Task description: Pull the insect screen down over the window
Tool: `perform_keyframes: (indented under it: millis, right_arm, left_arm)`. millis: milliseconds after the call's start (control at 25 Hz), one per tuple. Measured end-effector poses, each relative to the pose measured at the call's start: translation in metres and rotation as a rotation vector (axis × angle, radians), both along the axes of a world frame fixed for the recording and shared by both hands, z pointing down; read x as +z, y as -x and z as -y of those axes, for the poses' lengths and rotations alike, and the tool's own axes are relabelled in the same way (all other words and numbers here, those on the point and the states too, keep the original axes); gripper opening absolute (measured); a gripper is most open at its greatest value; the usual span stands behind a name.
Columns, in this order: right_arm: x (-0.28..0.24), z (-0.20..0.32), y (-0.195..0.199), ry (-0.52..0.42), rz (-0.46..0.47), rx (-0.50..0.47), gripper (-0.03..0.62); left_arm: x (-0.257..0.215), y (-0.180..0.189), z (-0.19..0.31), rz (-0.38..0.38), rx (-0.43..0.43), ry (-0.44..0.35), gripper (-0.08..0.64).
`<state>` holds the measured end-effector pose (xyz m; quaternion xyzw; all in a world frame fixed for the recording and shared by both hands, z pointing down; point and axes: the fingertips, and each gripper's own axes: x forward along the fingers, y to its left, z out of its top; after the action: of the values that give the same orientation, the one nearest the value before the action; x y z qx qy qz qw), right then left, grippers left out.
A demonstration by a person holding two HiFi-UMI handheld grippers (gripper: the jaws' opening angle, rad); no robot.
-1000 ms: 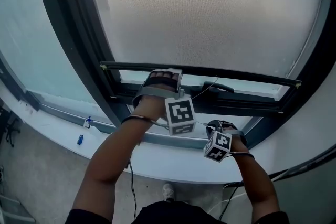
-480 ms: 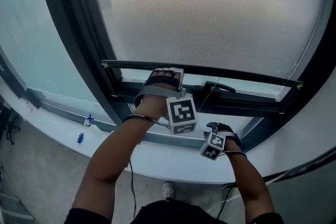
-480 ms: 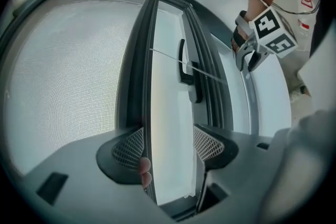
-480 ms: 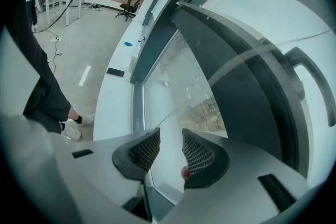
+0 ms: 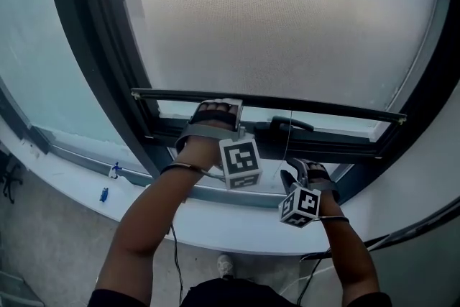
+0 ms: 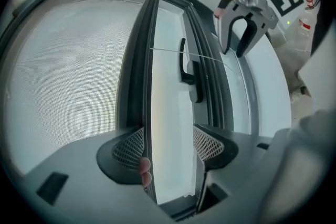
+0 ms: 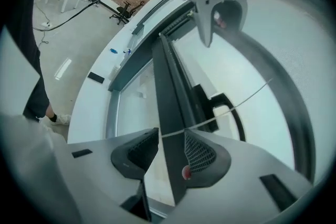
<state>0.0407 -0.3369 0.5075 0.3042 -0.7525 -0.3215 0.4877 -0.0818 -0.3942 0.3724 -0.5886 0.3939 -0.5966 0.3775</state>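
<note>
The insect screen (image 5: 287,18) hangs over the window, and its dark bottom bar (image 5: 323,108) sits a little above the lower frame. My left gripper (image 5: 215,111) is at that bar; in the left gripper view the bar (image 6: 147,71) lies against one pad of the left gripper (image 6: 170,147), and the other pad stands well clear. A thin pull cord (image 5: 290,136) drops from the bar to my right gripper (image 5: 298,170). The right gripper (image 7: 170,149) has just been opening; the cord (image 7: 236,105) crosses between its tips and no pad presses on it.
A black window handle (image 5: 291,124) sits on the lower frame just under the bar. The dark window frame (image 5: 93,47) rises at the left. A white sill (image 5: 215,216) runs below, with small blue items (image 5: 104,194) on it. Cables lie on the floor.
My right gripper dipped lower, then came back up, and the cord now hangs straight from the bar to it. The left gripper stayed at the bar.
</note>
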Motion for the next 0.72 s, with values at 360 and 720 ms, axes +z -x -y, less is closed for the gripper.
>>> perform_keyframes:
  millis: [360, 720]
  right_arm:
    - [-0.105, 0.014, -0.028, -0.254, -0.051, 0.043, 0.140]
    - [-0.161, 0.050, -0.070, -0.398, -0.177, 0.134, 0.140]
  left_arm:
    - [0.002, 0.000, -0.001, -0.007, -0.007, 0.009, 0.295]
    - [0.002, 0.000, 0.000, -0.001, -0.008, 0.000, 0.295]
